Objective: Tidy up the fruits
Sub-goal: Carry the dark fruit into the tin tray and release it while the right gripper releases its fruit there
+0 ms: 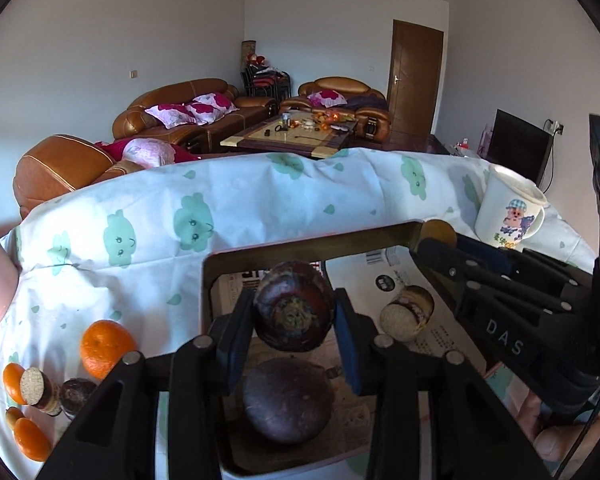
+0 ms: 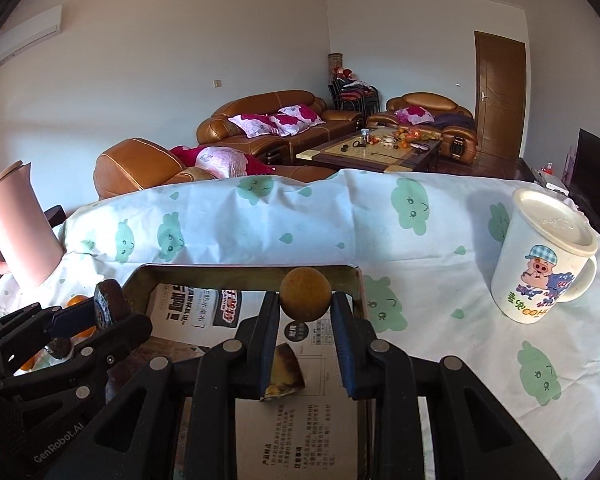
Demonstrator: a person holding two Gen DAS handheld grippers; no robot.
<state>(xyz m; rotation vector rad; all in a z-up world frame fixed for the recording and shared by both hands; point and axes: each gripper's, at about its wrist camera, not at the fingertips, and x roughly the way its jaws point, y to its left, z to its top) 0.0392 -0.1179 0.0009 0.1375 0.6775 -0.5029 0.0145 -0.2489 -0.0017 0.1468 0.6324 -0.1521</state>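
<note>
White walls (image 2: 160, 60), stepped ceiling with recessed spotlights. 3 tan leather sofas (image 2: 268, 118) with pink floral cushions (image 2: 276, 122) round wood coffee table (image 2: 376, 152). Brown door (image 2: 500, 92) far right, stacked chairs (image 2: 354, 94) in corner. AC unit (image 2: 28, 34) up left. Dark TV screen (image 1: 520, 148) on right. Soft daylight all over.

A cloud-print cloth (image 2: 300, 224) covers the surface, carrying a paper-lined tray (image 2: 240, 274) mid-surface, a lidded cartoon mug (image 2: 548, 260) toward the right edge, a pink kettle (image 2: 16, 224) and oranges (image 1: 106, 346) at left.
</note>
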